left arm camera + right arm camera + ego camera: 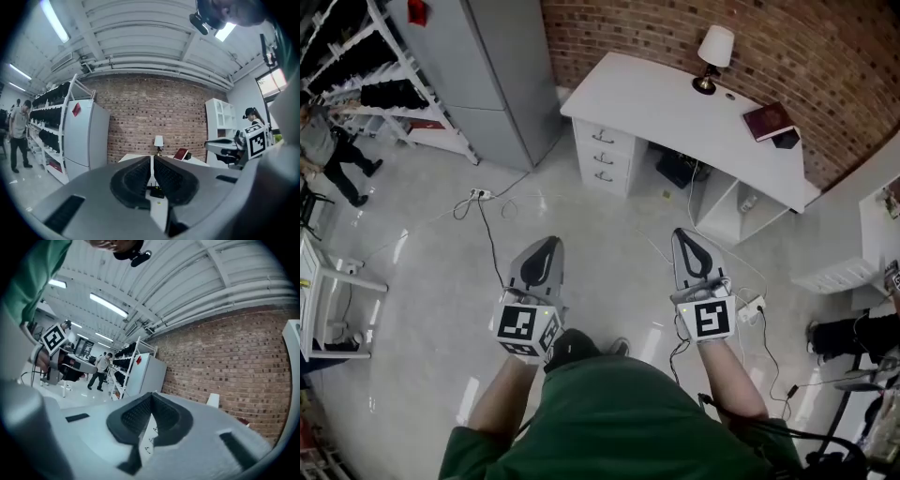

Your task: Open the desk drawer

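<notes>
While the person stands well back on the floor, the white desk sits against the brick wall with open floor between it and both tools, so the step in hand looks like the approach and nothing on the desk has been touched. The left gripper is held out in front with its jaws pressed together and nothing between them; its own view shows the dark pads meeting along one line, with the desk far beyond. The right gripper is likewise pressed together and empty, pointing roughly toward the middle of the desk. The drawer stack is under the desk's left end, three fronts one above another, each with a small handle, and all appear fully pushed in. A lamp stands at the desk's back edge, and a red book lies near its right end, both clear of the drawers. The task does not say which drawer; the top drawer seems the easiest reach. The next move probably calls for walking up to the left end, spreading one gripper's jaws, closing them on a handle and pulling straight out. Cables trail across the floor on the way, which may be a tripping risk.
</notes>
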Motion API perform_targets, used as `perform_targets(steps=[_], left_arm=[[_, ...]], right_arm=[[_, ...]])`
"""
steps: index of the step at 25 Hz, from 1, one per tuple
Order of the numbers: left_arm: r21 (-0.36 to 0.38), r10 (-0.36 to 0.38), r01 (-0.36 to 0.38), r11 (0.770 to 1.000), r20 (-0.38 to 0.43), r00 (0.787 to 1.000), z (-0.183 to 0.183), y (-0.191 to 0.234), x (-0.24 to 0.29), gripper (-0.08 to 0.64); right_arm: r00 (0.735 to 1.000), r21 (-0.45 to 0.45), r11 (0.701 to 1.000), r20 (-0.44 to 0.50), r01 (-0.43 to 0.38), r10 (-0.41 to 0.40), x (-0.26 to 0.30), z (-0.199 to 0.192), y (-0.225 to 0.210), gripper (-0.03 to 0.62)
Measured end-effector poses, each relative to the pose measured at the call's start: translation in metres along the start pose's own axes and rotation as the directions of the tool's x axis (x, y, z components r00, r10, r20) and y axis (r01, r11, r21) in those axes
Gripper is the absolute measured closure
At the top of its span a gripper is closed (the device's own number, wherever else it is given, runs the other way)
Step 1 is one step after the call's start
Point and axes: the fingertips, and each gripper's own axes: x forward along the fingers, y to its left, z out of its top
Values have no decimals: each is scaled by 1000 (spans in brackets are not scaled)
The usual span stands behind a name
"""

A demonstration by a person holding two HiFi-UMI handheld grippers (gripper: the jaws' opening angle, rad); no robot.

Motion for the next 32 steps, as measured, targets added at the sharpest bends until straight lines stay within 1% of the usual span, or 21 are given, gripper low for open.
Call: perform_targets(steps=[3,5,7,10,12,14,16,18,20,21,22,23,26,27,28,29,31,32], left_arm=[[-10,10,-10,1000,-5,1000,-2,1,5,543],[-10,16,-17,1000,-4,1000,-2,8,11,543],[-1,25,-25,1000,-5,1000,-3,18,20,543],[4,30,-30,1000,-9,1000,-7,39,40,543],[5,24,-24,1000,-9,1000,-9,56,57,543],[5,13,-13,1000,-9,1000,-11,76,77,543],[-2,-3,3,1000,-20,1000,-15,99,99,543],[-11,-24,24,1000,-34,999,-19,121,123,543],[-25,-53,52,998,-47,997,-22,143,146,542],[-37,-71,69,997,-53,996,-23,152,157,543],[-50,-89,86,995,-60,994,-26,161,167,543],[-62,-108,104,993,-68,992,-29,169,176,541],[-85,-156,148,985,-101,983,-45,191,206,543],[-91,-170,160,983,-113,979,-51,195,216,543],[-99,-183,171,980,-124,975,-57,198,226,543],[-106,-195,181,978,-134,972,-64,200,235,543],[-116,-213,196,974,-155,965,-76,203,254,543],[-122,-220,202,972,-167,961,-82,204,265,542]], right_arm=[[1000,-114,993,12,-24,25,6,2,3,597],[1000,-199,980,10,-26,29,15,1,3,595],[1000,-282,959,-16,-23,19,28,-6,2,592],[998,-413,910,-56,-25,1,53,-12,3,592],[997,-498,866,-75,-41,4,73,-16,6,592],[994,-560,826,-104,-68,11,99,-20,11,592],[990,-596,797,-142,-102,20,127,-26,15,592],[986,-638,761,-167,-118,13,155,-30,15,592],[985,-678,727,-172,-111,-11,182,-30,11,592],[985,-688,719,-172,-100,-27,194,-29,7,592],[984,-690,719,-173,-87,-47,206,-27,4,592],[982,-686,724,-175,-72,-67,217,-26,1,592],[977,-656,754,-184,-43,-104,249,-24,-4,592],[976,-654,755,-191,-44,-109,258,-27,-5,592],[973,-661,749,-203,-52,-112,267,-31,-5,592],[969,-674,736,-219,-65,-115,274,-38,-6,592],[960,-707,701,-250,-94,-124,288,-53,-10,592],[958,-716,691,-260,-104,-125,295,-60,-14,592]])
